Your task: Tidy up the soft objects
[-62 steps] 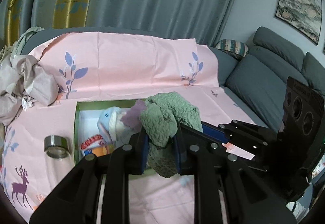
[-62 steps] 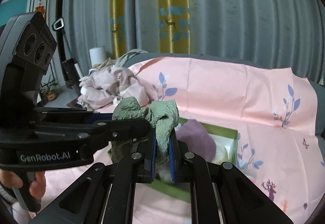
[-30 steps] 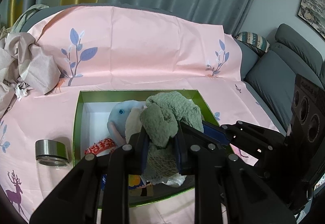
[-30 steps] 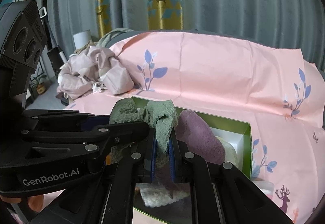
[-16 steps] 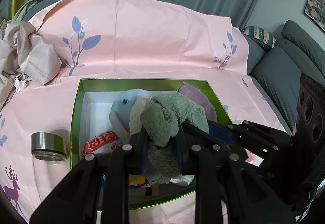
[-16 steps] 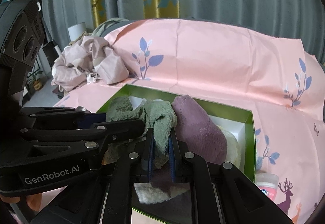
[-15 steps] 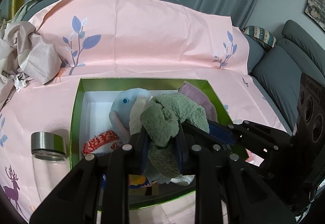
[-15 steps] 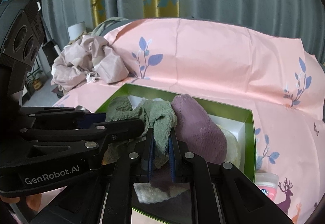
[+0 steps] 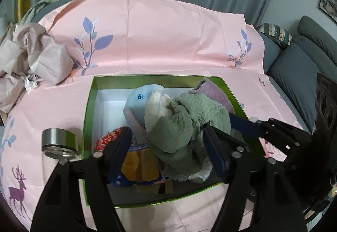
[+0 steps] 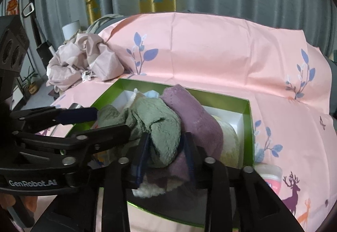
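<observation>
A fuzzy green cloth (image 9: 185, 129) lies in the green box (image 9: 89, 110) on top of a blue plush toy (image 9: 139, 101), a purple cloth (image 9: 217, 95) and a cream cloth. My left gripper (image 9: 168, 145) is open, its fingers spread on both sides of the green cloth. In the right wrist view my right gripper (image 10: 166, 147) is open too, its pads standing just off the green cloth (image 10: 160, 133), beside the purple cloth (image 10: 195, 118). The box (image 10: 248, 126) sits on a pink sheet.
A steel-capped glass jar (image 9: 59, 143) stands left of the box. A crumpled beige cloth (image 9: 27, 63) lies at the back left. A pink-capped container (image 10: 271, 175) stands right of the box. Grey sofa cushions (image 9: 299, 68) are at the right.
Both grippers lowered the green cloth into the box, then opened; the cloth now rests on the other soft things.
</observation>
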`<state>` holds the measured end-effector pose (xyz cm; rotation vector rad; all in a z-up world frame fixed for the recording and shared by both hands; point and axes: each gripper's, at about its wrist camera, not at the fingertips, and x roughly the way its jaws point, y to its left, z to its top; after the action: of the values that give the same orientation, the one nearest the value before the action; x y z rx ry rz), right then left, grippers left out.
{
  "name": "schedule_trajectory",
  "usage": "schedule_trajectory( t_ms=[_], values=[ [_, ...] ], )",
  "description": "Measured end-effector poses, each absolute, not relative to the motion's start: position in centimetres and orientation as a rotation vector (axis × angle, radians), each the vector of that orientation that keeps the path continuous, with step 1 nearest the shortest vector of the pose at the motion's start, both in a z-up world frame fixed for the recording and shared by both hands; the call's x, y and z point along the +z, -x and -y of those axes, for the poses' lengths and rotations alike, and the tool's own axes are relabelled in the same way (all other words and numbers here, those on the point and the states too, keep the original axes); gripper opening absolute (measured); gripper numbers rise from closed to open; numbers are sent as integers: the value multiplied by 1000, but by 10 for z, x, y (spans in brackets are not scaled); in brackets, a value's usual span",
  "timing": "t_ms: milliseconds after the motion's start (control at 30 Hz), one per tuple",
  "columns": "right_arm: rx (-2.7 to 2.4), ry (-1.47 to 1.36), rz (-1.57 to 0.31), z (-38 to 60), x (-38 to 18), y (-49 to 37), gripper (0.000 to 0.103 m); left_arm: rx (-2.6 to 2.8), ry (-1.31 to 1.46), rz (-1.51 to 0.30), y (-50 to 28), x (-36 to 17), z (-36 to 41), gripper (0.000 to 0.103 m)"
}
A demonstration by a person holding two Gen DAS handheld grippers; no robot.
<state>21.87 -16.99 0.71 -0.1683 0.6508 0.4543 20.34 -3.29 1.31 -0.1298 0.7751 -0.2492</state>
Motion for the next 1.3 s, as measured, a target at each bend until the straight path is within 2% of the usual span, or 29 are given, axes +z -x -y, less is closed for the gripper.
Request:
schedule_trajectory(
  t_ms=[133,267,433,500,600,767,867,1300],
  values=[
    [440,164,-644,176,12,-212,48,-248,108,-754,-195,20,35,77],
    [433,159,-638,185,22,-202,54,-240,106,-748,-188,28,35,89],
    [384,155,-619,196,36,-190,70,-218,110,-747,-175,41,34,91],
    [366,144,-621,201,42,-186,78,-197,108,-749,-170,47,35,101],
    [354,137,-625,205,49,-181,87,-170,92,-746,-161,56,37,102],
    [322,121,-641,209,60,-173,89,-145,62,-748,-146,70,40,102],
    [294,89,-649,214,68,-171,95,-117,54,-745,-137,77,40,102],
    [255,118,-675,214,79,-150,95,-114,114,-793,-112,95,42,102]
  ],
)
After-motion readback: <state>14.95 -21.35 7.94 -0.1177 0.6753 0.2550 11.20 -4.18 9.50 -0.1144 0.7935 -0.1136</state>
